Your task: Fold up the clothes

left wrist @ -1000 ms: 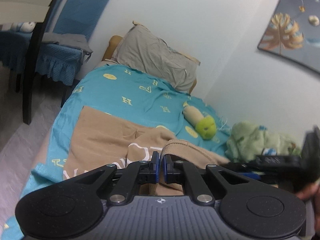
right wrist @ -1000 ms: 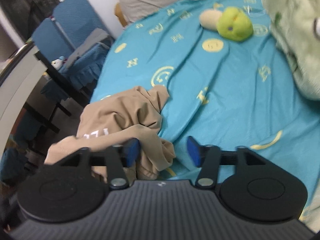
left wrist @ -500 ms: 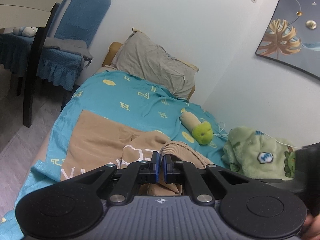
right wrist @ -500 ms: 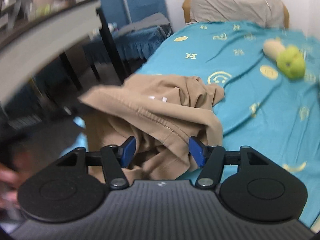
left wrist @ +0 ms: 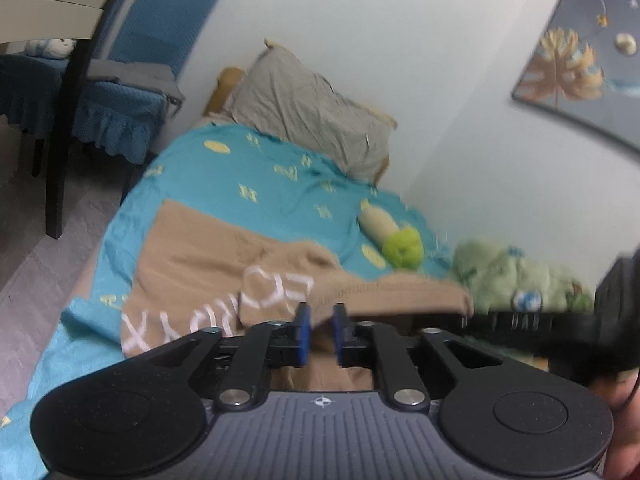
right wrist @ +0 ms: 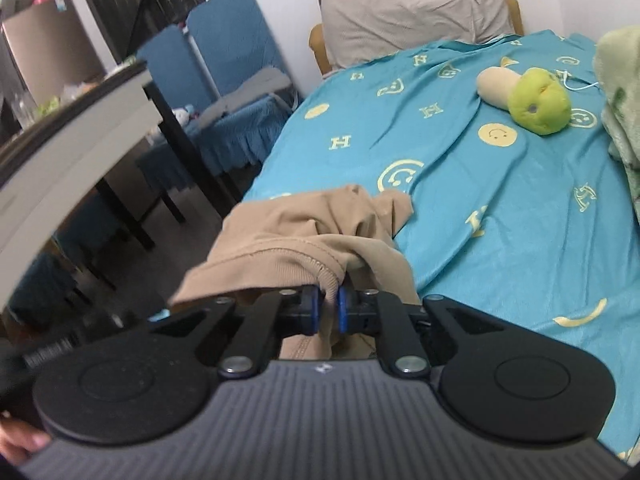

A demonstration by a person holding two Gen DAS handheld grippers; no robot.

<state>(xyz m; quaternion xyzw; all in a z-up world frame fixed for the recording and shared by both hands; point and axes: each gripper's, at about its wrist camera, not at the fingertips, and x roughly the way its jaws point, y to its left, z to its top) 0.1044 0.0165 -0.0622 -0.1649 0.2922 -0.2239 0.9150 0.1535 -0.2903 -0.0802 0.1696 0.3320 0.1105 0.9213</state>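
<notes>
1. Tan shirt (left wrist: 192,256) with white lettering spread on the bed (right wrist: 500,200), near its side edge. Body of the cloth flat on the teal sheet, running away toward 11 o'clock in the left view.
2. Ribbed edge (left wrist: 384,294) lifted off the sheet and pulled into a taut line. Long axis from 9 to 3 o'clock across the left view, just ahead of the fingertips.
3. Right tongs (right wrist: 328,312): clenched on that ribbed edge, with the fold of cloth pinched between the blue pads. Rest of the shirt bunched ahead at 12 o'clock.
4. Left tongs (left wrist: 321,330): pads close together with a narrow gap and tan cloth showing in it. Blurred; cannot tell whether pinching or let go.
5. Key relation: lifted edge spans between the two tongs, left end at the left tongs, right end out at 3 o'clock, where a dark blurred tool meets it.
6. Judgement: looks like mid-fold, an edge raised for carrying over. Flat body lies at 11 to 12 o'clock from both tongs, so any carry-over probably goes that way.
7. Green soft toy (right wrist: 538,100) and pillow (right wrist: 408,12) far off at 1 o'clock, clear of the shirt.
</notes>
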